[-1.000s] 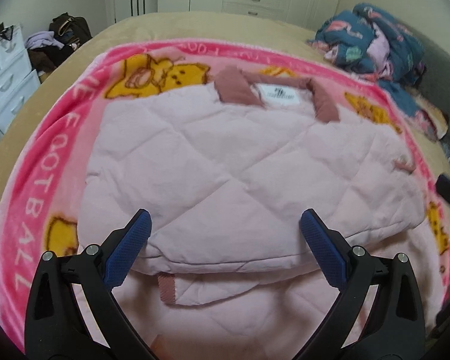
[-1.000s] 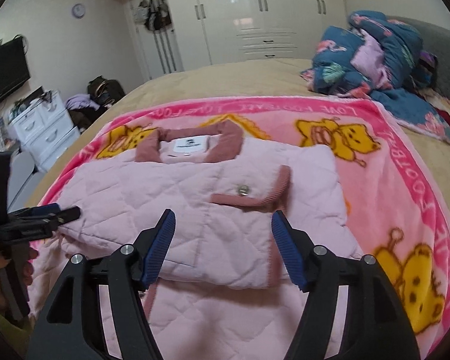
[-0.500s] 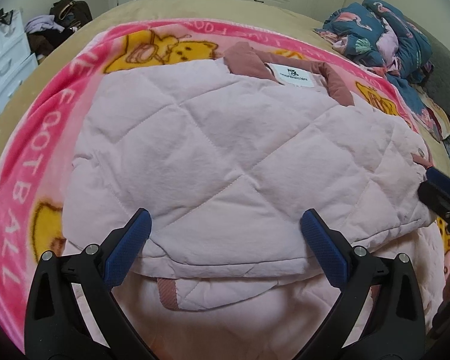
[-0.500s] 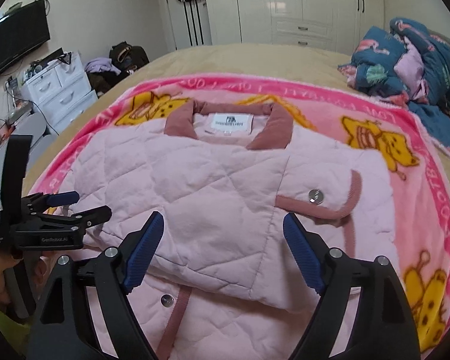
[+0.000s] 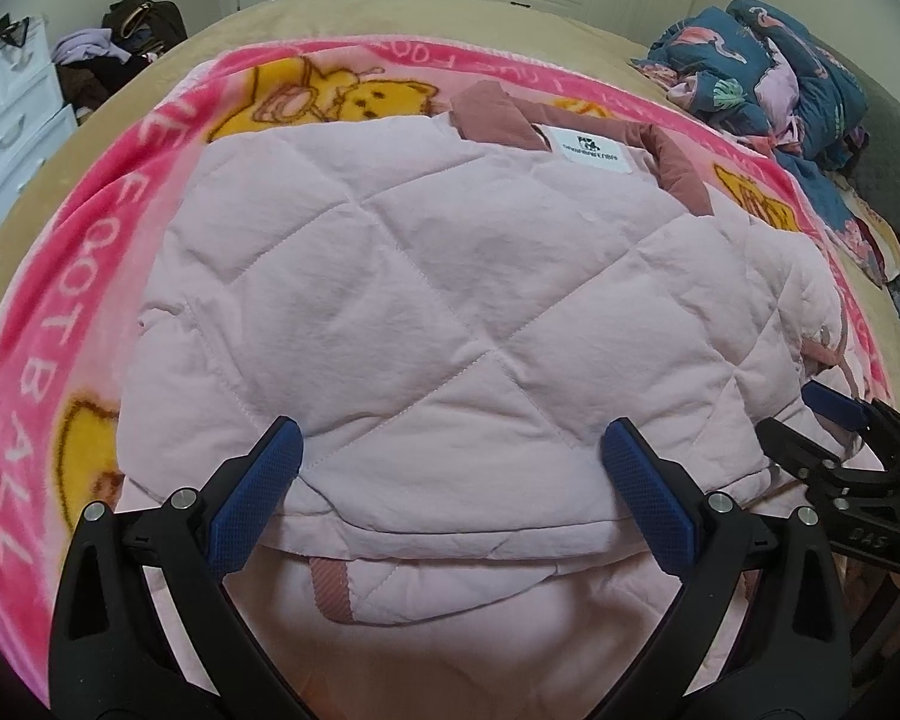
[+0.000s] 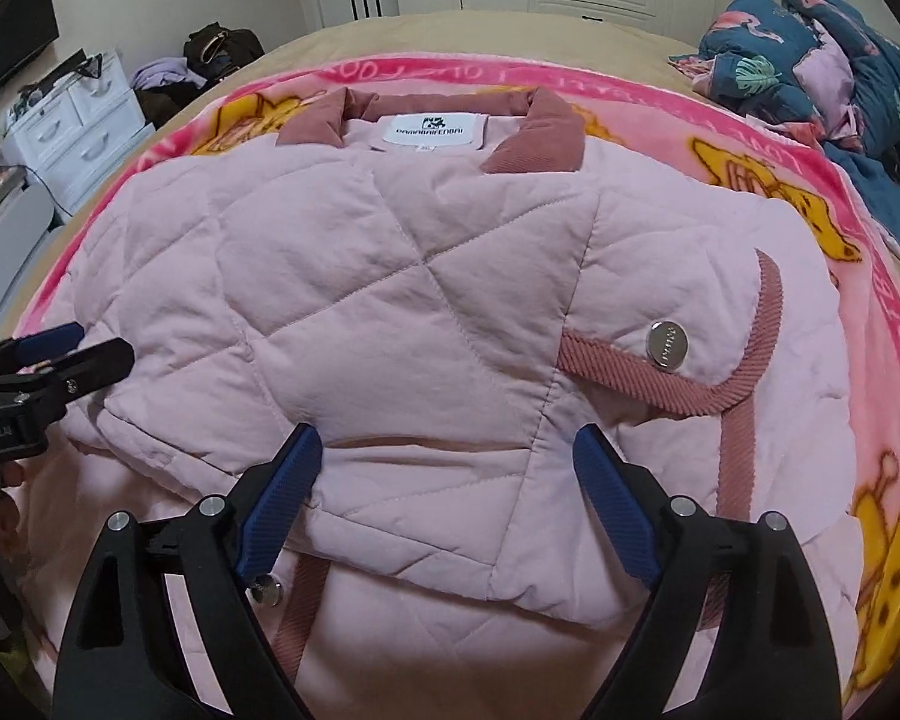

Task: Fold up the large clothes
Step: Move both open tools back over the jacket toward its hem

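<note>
A pale pink quilted jacket (image 5: 450,300) lies folded on a pink cartoon blanket (image 5: 42,360), its dusty-rose collar (image 6: 534,138) and white label at the far side. My left gripper (image 5: 450,480) hangs open over the jacket's near folded edge, with nothing pinched. My right gripper (image 6: 447,480) hovers over the same edge further right, near the cuff with the metal snap (image 6: 666,346). Its jaws are opening, with the fold beneath them and the pads not pressing it. Each gripper shows in the other's view: the right gripper (image 5: 789,414) at the right edge and the left gripper (image 6: 99,343) at the left.
The blanket (image 6: 870,180) covers a tan bed. A heap of blue patterned bedding (image 5: 780,78) sits at the far right corner. White drawers (image 6: 78,120) and dark bags (image 5: 138,18) stand beside the bed on the left, and white wardrobes line the back wall.
The right gripper has sunk toward the jacket's near edge and its jaws have widened. It now shows at the right edge of the left wrist view. The left gripper has hardly shifted.
</note>
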Demonstrator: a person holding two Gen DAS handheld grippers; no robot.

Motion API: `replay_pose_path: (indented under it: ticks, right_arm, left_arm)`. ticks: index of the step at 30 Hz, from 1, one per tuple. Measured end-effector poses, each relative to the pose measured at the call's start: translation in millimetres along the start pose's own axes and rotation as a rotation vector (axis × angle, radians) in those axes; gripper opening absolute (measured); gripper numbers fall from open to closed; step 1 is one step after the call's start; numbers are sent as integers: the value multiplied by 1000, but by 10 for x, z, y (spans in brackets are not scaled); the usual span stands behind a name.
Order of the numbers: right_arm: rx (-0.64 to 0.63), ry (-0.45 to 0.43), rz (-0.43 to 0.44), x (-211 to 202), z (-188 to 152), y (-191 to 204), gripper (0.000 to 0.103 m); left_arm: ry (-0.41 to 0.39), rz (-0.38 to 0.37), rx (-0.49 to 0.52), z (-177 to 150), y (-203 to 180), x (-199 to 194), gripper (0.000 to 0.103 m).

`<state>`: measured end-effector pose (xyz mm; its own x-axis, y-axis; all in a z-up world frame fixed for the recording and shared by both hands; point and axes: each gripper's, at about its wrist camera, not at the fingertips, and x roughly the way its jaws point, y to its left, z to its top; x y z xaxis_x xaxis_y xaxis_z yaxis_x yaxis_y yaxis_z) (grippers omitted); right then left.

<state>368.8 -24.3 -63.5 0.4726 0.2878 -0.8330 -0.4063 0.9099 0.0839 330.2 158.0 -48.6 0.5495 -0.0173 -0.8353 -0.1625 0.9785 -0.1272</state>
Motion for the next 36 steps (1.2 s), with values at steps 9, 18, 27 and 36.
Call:
replay_pose_path:
  ticks: [9, 18, 27, 36]
  right_arm:
    - [105, -62, 80, -499, -145, -153, 92]
    - [158, -111, 101, -901, -312, -243, 94]
    - [159, -152, 99, -1229, -381, -239, 94]
    - [153, -188, 103, -1501, -425, -172, 94]
  left_arm:
    - [-6, -35, -4, -41, -36, -231, 95]
    - [-39, -55, 4, -141, -122, -583, 95]
    - [-73, -42, 24, -185, -188, -864, 95]
    - [-119, -28, 32, -247, -221, -1180, 95]
